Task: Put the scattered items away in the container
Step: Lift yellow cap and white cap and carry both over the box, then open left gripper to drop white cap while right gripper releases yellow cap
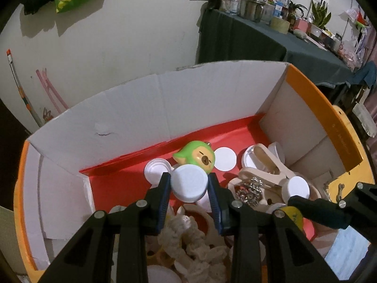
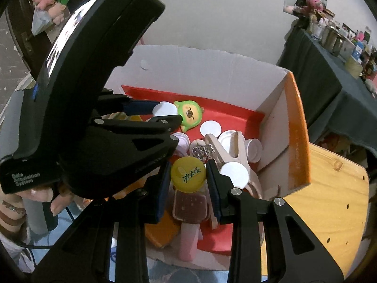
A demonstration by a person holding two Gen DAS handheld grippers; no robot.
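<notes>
An open cardboard box [image 1: 132, 108] with orange outer walls and a red floor holds the items; it also shows in the right wrist view [image 2: 212, 70]. My left gripper [image 1: 189, 186] is shut on a white bottle cap [image 1: 188, 182] above the box's floor; this cap also shows in the right wrist view [image 2: 164, 109]. My right gripper [image 2: 188, 176] is shut on a yellow cap [image 2: 187, 174] over the box. Inside lie a green bear toy [image 1: 196, 156], several white caps [image 1: 225, 158], a beige sandal [image 1: 264, 165] and a toy ice-lolly [image 2: 189, 210].
The box stands on a wooden table [image 2: 329, 200]. A dark-clothed table [image 1: 271, 44] crowded with jars and plants stands at the back right. The left gripper's body [image 2: 94, 94] fills the left of the right wrist view, close above the box.
</notes>
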